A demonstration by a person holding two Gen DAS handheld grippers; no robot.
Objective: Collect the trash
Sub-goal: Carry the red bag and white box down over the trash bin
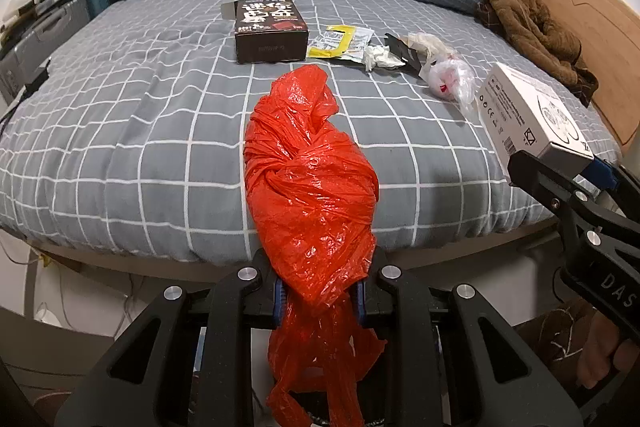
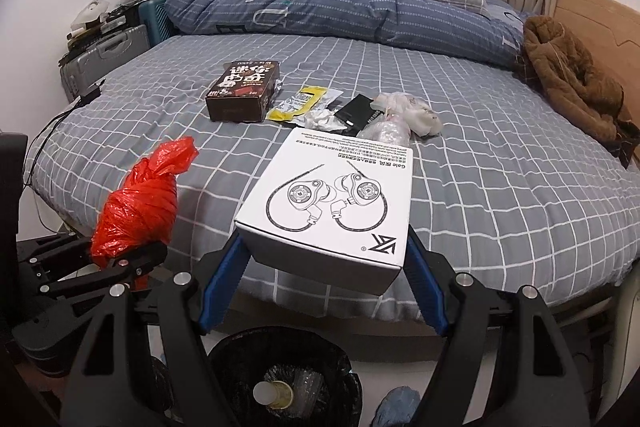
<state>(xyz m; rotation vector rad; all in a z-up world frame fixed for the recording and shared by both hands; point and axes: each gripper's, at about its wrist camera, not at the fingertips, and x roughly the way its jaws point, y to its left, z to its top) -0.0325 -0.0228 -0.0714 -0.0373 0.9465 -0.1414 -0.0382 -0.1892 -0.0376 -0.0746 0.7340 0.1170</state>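
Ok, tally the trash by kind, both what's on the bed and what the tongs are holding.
Boxes: 2 – dark box, white earphone box
Plastic bags: 3 – red bag, two clear ones
Wrappers or packets: 2 – yellow packet, black packet
Crumpled tissue: 1
Total: 8

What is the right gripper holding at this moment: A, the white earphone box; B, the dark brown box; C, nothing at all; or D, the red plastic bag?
A: in the right wrist view the right gripper has its blue pads pressed on both sides of the white earphone box, while the red plastic bag sits in the left gripper.
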